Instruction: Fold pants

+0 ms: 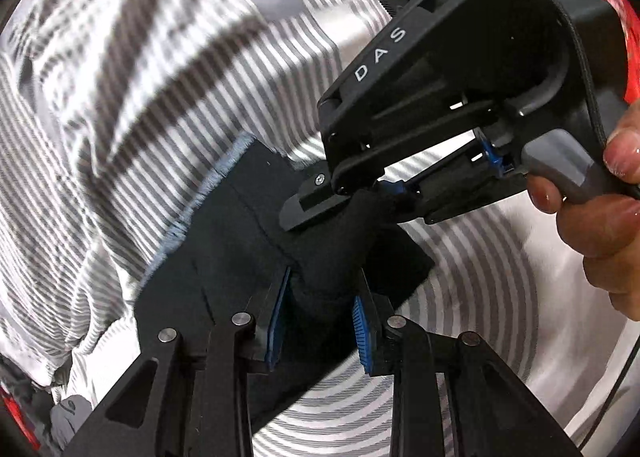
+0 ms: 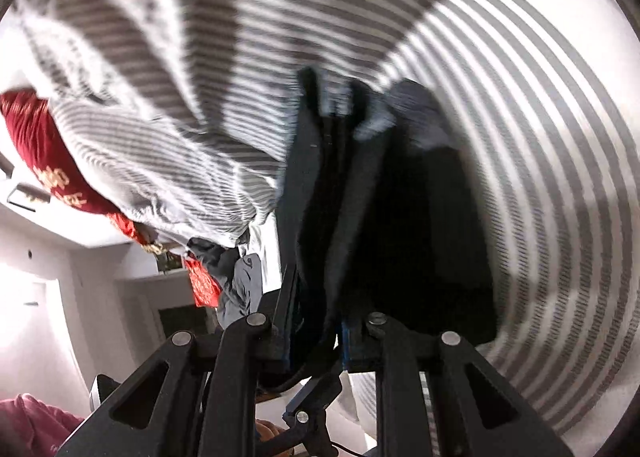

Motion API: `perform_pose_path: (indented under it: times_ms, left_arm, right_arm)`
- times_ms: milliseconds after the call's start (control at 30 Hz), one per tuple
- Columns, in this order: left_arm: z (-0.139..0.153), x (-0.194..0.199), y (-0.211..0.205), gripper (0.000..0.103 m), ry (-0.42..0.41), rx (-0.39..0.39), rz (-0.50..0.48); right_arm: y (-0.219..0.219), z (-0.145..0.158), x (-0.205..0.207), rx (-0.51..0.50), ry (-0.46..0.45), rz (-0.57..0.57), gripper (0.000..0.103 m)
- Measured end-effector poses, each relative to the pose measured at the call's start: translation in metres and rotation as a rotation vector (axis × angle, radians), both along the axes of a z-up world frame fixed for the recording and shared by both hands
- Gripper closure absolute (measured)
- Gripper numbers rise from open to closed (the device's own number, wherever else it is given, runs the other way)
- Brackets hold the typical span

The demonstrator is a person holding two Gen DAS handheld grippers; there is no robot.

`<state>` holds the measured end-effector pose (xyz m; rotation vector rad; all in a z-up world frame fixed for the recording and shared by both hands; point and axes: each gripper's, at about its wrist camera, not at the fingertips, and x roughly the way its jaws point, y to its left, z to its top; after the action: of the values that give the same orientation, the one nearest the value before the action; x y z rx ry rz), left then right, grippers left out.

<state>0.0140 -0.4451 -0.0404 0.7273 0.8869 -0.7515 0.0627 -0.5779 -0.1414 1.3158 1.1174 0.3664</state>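
Note:
The dark pants (image 1: 236, 241) hang over the striped bed, folded into a narrow bundle with a frayed light-blue hem (image 1: 192, 213). My left gripper (image 1: 320, 321) has its blue pads around a bunched fold of the pants and grips it. My right gripper shows in the left wrist view (image 1: 356, 197), shut on the same fold just above. In the right wrist view my right gripper (image 2: 316, 341) is shut on the pants (image 2: 400, 217), which hang in front of the lens, blurred.
A grey-and-white striped bedsheet (image 1: 160, 77) fills the background, rumpled on the left. A red cushion (image 2: 44, 161) lies at the bed's edge. A grey garment (image 2: 240, 289) hangs off the bed. My hand (image 1: 600, 217) holds the right gripper's handle.

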Motion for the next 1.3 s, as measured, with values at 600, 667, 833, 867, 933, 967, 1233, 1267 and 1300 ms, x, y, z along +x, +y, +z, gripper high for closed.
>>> perform_pose_path:
  times_ms: [600,667,833,867,933,967,1233,1267,1300]
  left_arm:
    - [0.018,0.066,0.074,0.016,0.224,-0.087,0.32]
    - [0.015,0.085,0.09,0.016,0.27,-0.099,0.398]
    - [-0.006,0.118,0.126,0.016,0.378,-0.119,0.574]
    - [-0.012,0.125,0.131,0.016,0.394,-0.115,0.605]
    - [-0.019,0.131,0.134,0.016,0.404,-0.106,0.633]
    - [-0.023,0.134,0.136,0.016,0.413,-0.101,0.642]
    - [-0.058,0.141,0.141,0.014,0.458,-0.09,0.672]
    - [-0.059,0.141,0.141,0.013,0.456,-0.089,0.669]
    - [-0.061,0.141,0.14,0.013,0.456,-0.088,0.666]
  right_arm:
    - [-0.012,0.025,-0.031,-0.323,0.18,-0.029,0.054]
    - [-0.01,0.035,-0.032,-0.363,0.189,-0.048,0.054]
    - [0.004,0.061,-0.024,-0.505,0.167,-0.034,0.054]
    - [0.008,0.066,-0.021,-0.551,0.159,-0.018,0.054]
    - [0.016,0.07,-0.015,-0.633,0.147,0.019,0.054]
    - [0.021,0.072,-0.011,-0.669,0.141,0.045,0.054]
    - [0.048,0.074,0.013,-0.735,0.113,0.112,0.054]
    - [0.05,0.073,0.015,-0.733,0.116,0.116,0.054]
    - [0.051,0.072,0.016,-0.733,0.117,0.12,0.054]
